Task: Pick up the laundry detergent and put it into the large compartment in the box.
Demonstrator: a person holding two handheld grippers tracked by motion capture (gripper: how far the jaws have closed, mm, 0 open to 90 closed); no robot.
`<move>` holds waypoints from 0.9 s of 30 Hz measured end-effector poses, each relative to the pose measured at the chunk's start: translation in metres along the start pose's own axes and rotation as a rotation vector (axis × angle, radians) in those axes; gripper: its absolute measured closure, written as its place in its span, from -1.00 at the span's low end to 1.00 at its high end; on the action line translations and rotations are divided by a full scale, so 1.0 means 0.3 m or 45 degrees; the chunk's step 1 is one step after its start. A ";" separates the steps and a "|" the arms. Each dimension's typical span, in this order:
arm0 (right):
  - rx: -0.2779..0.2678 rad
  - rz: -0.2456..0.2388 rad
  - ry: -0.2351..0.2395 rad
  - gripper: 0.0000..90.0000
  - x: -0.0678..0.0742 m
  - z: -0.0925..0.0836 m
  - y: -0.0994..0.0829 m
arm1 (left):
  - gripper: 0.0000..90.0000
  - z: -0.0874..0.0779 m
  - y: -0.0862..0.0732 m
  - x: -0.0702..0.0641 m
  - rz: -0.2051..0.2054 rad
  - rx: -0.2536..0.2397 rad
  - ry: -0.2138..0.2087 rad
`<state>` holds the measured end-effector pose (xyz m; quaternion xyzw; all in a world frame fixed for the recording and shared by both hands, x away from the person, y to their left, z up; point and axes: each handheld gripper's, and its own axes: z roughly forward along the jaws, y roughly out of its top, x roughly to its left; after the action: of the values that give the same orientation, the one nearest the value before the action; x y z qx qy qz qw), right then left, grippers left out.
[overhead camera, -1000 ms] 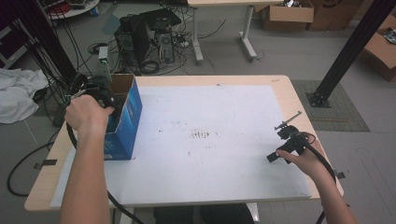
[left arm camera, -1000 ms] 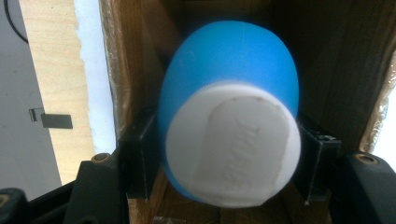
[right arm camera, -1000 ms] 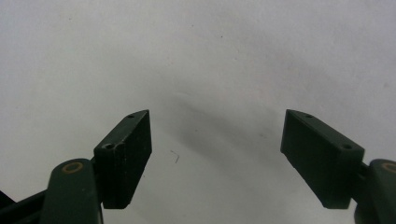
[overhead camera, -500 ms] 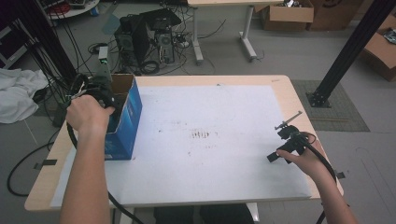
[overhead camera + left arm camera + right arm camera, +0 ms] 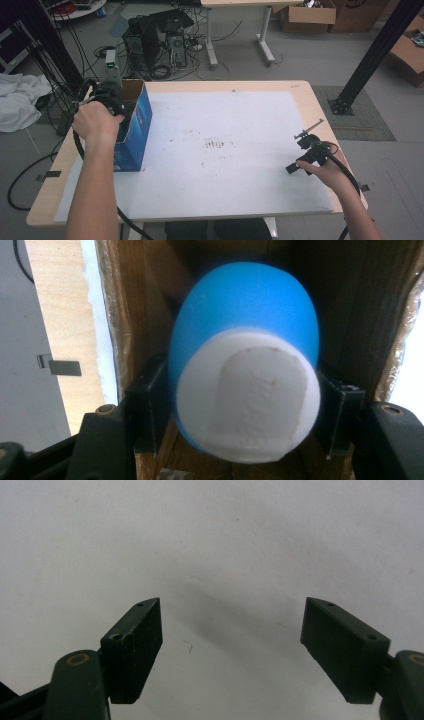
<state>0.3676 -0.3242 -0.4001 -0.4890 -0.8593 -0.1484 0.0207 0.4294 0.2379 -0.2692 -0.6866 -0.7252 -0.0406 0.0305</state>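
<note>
The left gripper (image 5: 235,405) is down inside the blue cardboard box (image 5: 136,131), its two black jaws pressed on either side of a blue bottle with a white base (image 5: 245,365), which sits squarely between them, base toward the camera. The right gripper (image 5: 232,650) hangs over the bare white table cover (image 5: 225,540) with jaws spread wide, nothing between them.

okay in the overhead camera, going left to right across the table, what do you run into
Left hand on the left gripper → blue cardboard box → dark smudges mid-sheet on the white table cover → right gripper held in the right hand.
</note>
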 end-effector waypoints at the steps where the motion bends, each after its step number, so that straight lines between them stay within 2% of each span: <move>1: -0.001 0.000 0.000 -0.45 -0.001 0.000 0.000 | -0.18 -0.003 0.000 -0.001 0.000 0.001 0.003; 6: -0.002 0.018 0.004 -0.45 0.000 0.000 -0.002 | -0.23 -0.014 0.000 -0.006 0.007 -0.006 0.010; 14: -0.004 0.010 0.003 -0.45 -0.002 -0.002 -0.004 | -0.27 -0.038 -0.001 -0.015 0.011 -0.021 0.028; 27: -0.015 -0.002 0.007 -0.45 -0.003 -0.007 -0.004 | -0.39 -0.114 -0.006 -0.031 0.031 -0.061 0.060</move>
<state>0.3666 -0.3262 -0.3984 -0.4882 -0.8587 -0.1546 0.0201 0.4277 0.2251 -0.2362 -0.6947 -0.7148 -0.0737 0.0316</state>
